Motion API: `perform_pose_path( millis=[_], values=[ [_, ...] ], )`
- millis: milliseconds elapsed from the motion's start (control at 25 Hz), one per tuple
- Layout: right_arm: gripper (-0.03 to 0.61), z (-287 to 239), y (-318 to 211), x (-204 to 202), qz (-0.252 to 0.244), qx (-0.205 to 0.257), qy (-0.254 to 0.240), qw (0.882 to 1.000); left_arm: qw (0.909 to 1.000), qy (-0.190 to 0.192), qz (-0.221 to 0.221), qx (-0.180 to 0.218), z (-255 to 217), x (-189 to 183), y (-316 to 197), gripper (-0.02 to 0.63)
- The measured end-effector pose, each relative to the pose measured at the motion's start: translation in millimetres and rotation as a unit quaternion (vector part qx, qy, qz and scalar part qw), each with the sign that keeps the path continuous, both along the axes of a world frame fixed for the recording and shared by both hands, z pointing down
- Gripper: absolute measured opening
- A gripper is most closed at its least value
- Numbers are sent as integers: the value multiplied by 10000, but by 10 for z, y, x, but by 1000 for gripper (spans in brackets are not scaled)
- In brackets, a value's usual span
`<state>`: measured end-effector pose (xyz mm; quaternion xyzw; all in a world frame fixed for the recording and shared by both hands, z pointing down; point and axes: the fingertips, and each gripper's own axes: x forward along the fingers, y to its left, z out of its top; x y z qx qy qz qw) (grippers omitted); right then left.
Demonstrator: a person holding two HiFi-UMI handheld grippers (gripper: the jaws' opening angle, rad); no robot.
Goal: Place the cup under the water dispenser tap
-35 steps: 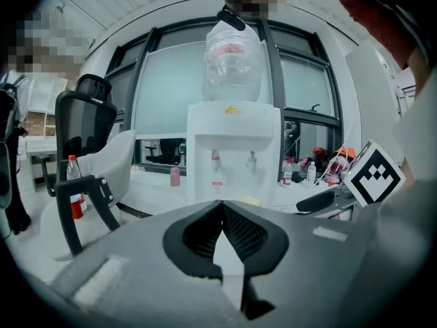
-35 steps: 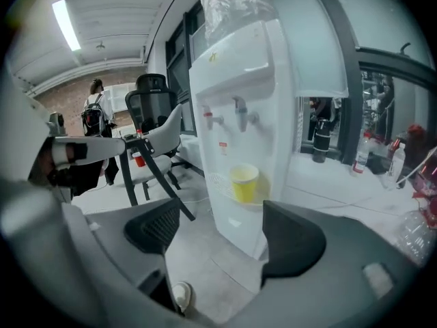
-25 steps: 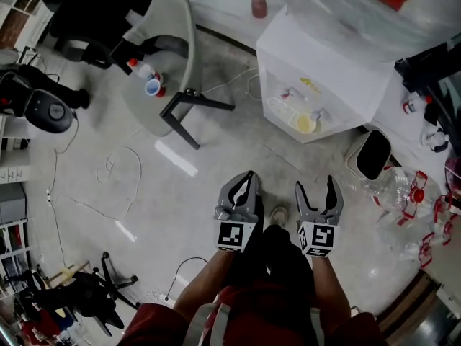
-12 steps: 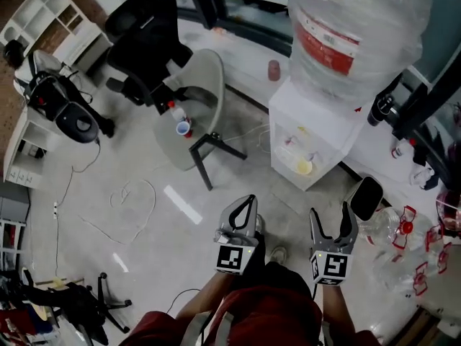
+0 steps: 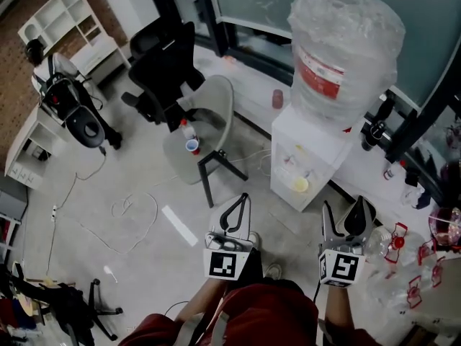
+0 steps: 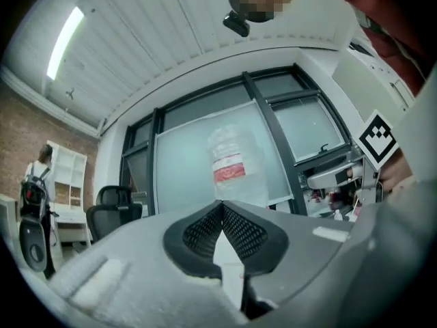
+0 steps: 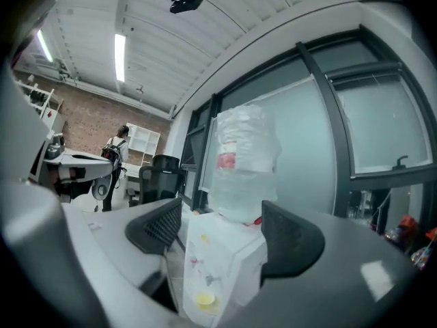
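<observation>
1. Cup (image 5: 192, 146) stands on the round grey tabletop (image 5: 220, 99), just beside a small bottle (image 5: 186, 130) and well apart from the water dispenser (image 5: 311, 146).
2. Over the last second the head view has swung up. The dispenser and its jug (image 5: 344, 49) now show whole, and both grippers sit lower in frame.
3. Left gripper (image 5: 243, 200) is pressed together and empty. The right gripper (image 5: 344, 215) is spread, empty, and looks at the dispenser. The fetch seems not yet begun.
4. Count: two grippers, one dispenser, one jug, one small bottle, one cup on the tabletop, one pinkish cup-like thing (image 5: 277, 98) beyond, and one yellow round thing (image 5: 300, 184) in the tap recess.
</observation>
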<state>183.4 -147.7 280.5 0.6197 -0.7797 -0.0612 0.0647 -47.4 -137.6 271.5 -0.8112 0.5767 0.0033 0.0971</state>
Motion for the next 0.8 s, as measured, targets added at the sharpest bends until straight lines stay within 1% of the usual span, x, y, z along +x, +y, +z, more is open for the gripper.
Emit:
perform_pose_path(
  millis=[80,200,360,480,680,800],
  values=[
    [354,-102,11,-29,-41,163,163,9997,9997,-151,-109,151,-95,-29,21,-2],
    [354,-215,39,-52,-83,347,227,9991,9996,-29,-147,233,-182,-68,47,-2],
    [354,-303,63,-78,-93,423,217,9988,9995,88,-160,266,-237,-92,79,-2],
    [353,-339,74,-59,-55,439,163,9989,9994,73,-136,295,-266,-71,89,-2],
    [324,-348,96,-53,-79,349,94,9993,9991,61,-76,405,-291,-9,103,-2],
    [276,-352,138,-64,-129,335,20,9994,9993,161,-89,328,-256,2,105,-2]
  ],
)
